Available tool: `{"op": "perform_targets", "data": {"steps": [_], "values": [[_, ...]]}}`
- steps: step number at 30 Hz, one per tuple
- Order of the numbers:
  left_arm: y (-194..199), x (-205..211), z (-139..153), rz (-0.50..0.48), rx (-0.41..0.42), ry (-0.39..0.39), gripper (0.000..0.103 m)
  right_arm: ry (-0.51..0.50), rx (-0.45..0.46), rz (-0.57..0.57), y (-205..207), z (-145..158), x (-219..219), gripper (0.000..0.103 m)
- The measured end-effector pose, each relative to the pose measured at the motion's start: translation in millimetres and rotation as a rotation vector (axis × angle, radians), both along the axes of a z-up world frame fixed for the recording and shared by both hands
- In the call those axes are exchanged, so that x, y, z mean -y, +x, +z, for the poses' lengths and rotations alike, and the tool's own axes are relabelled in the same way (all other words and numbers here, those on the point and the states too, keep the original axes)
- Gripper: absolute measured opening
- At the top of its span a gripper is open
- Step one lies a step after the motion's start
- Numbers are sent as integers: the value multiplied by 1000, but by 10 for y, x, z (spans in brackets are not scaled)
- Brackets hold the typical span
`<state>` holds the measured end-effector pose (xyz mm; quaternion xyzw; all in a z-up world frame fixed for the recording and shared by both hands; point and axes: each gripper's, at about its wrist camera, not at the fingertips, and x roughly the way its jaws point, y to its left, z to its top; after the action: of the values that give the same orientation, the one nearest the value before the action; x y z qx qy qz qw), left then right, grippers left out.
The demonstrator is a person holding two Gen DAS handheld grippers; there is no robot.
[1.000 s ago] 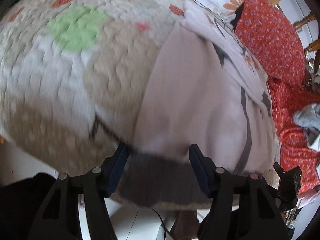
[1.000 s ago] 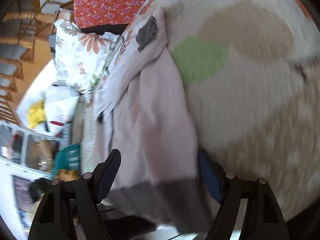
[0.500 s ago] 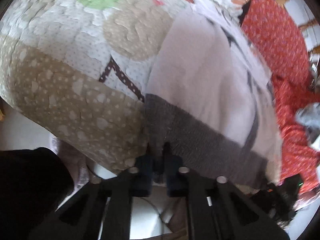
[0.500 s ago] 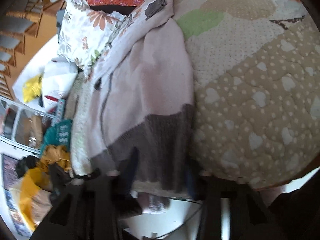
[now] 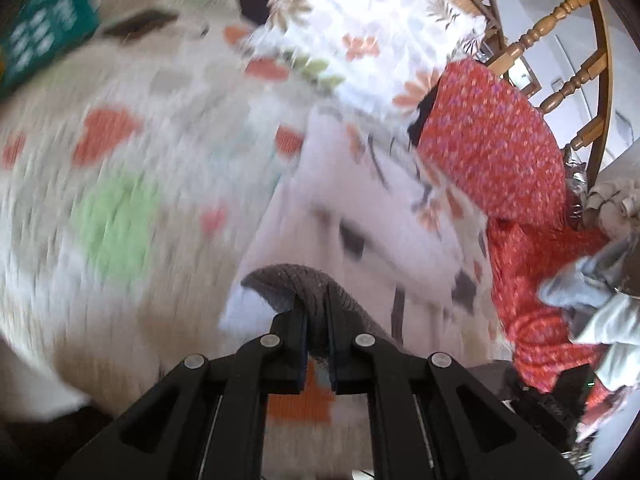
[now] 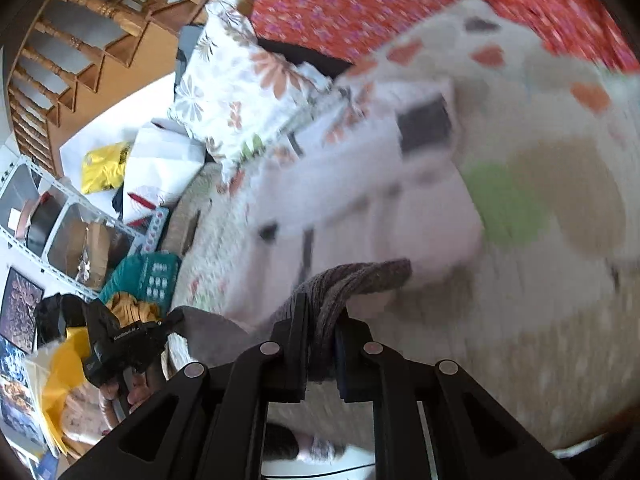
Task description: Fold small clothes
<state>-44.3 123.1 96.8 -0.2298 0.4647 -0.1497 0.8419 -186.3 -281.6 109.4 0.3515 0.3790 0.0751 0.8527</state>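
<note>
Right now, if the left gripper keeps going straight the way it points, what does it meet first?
The left gripper, shut on the garment's grey hem, points along the pale pink garment lying on the quilt. It would probably meet that pink cloth first, then the floral pillow; blur makes depth unclear.

Left gripper (image 5: pixel 317 322): matte black plastic, two flat rectangular fingers (image 5: pixel 294 332), angular linkage arms with triangular cut-outs behind, four round silver pivot screws. Right gripper (image 6: pixel 322 334): same black build, four silver screws, blue pad edge on one inner finger face.
</note>
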Motion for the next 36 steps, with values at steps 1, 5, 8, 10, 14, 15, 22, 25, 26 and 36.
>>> {"op": "perform_targets", "data": {"steps": [1, 5, 8, 10, 14, 15, 22, 25, 26, 36], "values": [[147, 53, 43, 3, 13, 17, 7, -17, 6, -6, 115, 66, 36, 12], [767, 288, 57, 12, 11, 50, 7, -65, 21, -38, 697, 266, 172, 12], [1185, 418, -22, 24, -4, 53, 7, -96, 16, -64, 1089, 264, 241, 12], [1424, 489, -109, 31, -22, 50, 7, -119, 0, -81, 1314, 187, 283, 12], [1924, 686, -276, 23, -57, 55, 7, -110, -66, -123, 1709, -119, 455, 11], [2043, 739, -309, 22, -62, 55, 7, -98, -86, -137, 1790, -233, 531, 11], [2609, 1018, -411, 25, -55, 65, 7, 15, -138, -202, 2173, -647, 972, 11], [2772, 1098, -531, 24, -68, 87, 7, 31, -125, -215, 2340, -713, 1063, 12], [2803, 1109, -567, 22, -73, 92, 7, 39, -118, -212, 2399, -734, 1080, 12], [2930, 853, -600, 127, -60, 38, 60, 151, -94, -255, 2574, -931, 1338, 46]]}}
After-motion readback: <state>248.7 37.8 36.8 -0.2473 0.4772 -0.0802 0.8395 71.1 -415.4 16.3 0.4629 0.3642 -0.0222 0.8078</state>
